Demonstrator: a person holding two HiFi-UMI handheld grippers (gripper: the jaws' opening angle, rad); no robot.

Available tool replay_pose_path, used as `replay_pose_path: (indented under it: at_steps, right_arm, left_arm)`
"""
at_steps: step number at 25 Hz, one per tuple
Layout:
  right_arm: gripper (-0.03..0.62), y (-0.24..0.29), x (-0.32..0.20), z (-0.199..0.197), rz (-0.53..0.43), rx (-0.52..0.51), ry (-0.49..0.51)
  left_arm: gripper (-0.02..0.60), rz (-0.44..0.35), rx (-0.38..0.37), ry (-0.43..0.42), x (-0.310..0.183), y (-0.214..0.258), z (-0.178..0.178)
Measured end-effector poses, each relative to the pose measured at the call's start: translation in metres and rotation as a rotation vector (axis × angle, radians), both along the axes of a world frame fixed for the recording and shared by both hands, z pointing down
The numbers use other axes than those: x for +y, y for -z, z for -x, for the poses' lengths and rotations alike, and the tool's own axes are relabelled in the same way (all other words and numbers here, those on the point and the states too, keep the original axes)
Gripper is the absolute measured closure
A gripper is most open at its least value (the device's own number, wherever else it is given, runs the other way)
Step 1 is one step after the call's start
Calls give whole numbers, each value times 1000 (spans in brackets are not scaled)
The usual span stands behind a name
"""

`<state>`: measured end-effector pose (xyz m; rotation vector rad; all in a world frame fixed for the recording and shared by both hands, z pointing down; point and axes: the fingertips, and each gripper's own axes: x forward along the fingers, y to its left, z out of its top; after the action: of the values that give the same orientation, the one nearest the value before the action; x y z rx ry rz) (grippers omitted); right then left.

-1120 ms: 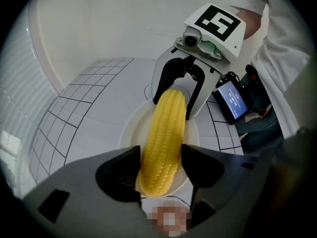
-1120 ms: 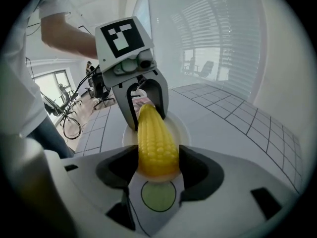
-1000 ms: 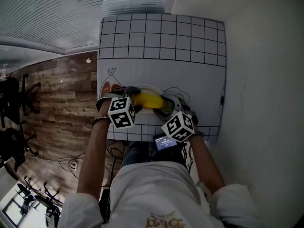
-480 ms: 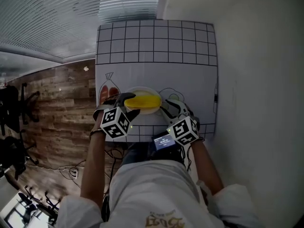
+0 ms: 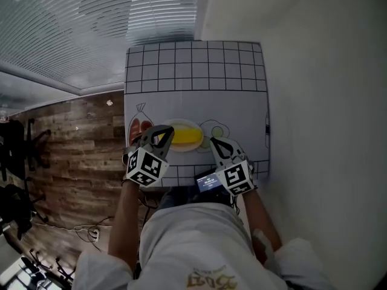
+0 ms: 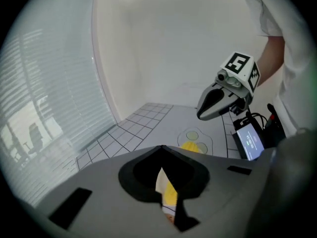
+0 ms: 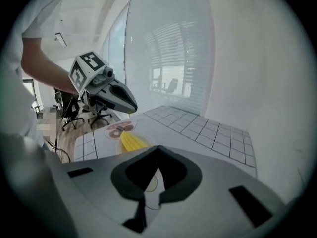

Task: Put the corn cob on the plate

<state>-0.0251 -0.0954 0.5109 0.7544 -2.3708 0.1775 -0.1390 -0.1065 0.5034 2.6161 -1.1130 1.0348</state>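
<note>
The yellow corn cob [image 5: 185, 136] lies on the pale plate [image 5: 181, 124] near the table's front edge, and shows again as corn cob [image 7: 132, 142] and corn cob [image 6: 191, 146]. My left gripper [image 5: 162, 132] hangs above the cob's left end, lifted clear of it. Its jaws have just closed and are shut with nothing between them. My right gripper [image 5: 215, 141] is raised off the cob's right end, its jaws likewise just closed and empty. Each gripper view shows the other gripper in the air: right gripper [image 6: 202, 115], left gripper [image 7: 132, 108].
The white mat [image 5: 196, 95] has a black grid and printed food pictures: sausages [image 5: 139, 127] left of the plate, a fried egg [image 5: 214, 128] right of it. A small lit screen [image 5: 209, 181] sits at the front edge. A wall runs along the right, wooden floor on the left.
Both grippers have let go of the corn cob, risen and drawn back toward the person, and their jaws have closed. The cob stays on the plate.
</note>
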Motion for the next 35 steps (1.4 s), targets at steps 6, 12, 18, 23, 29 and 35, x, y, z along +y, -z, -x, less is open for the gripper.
replay_pose_path:
  at_steps: [6,12,18,23,29,35]
  right_arm:
    - [586,48,-5,-2,-85,-109,-81]
    - [586,112,-15,-9,-242,-212,-141]
    - [588,149,-19,-16,-286,-273,-183]
    - [588,160,-21,-17,-314,-284,-183]
    - [588,163,-24,-21,-312,-286,-198]
    - [588,162,-24,-23,-337,-279,-187]
  left_arm:
    - [572,-110,126,96,-2,42,5]
    - [572,-265,309,200,-3,112,15]
    - [572,-362,367,243,-5,154,19]
    - [572,-414,349,236,-7,167,19]
    - [572,-392,371,271,-9,168,23]
    - [572,-387,358,273,-9,164,25]
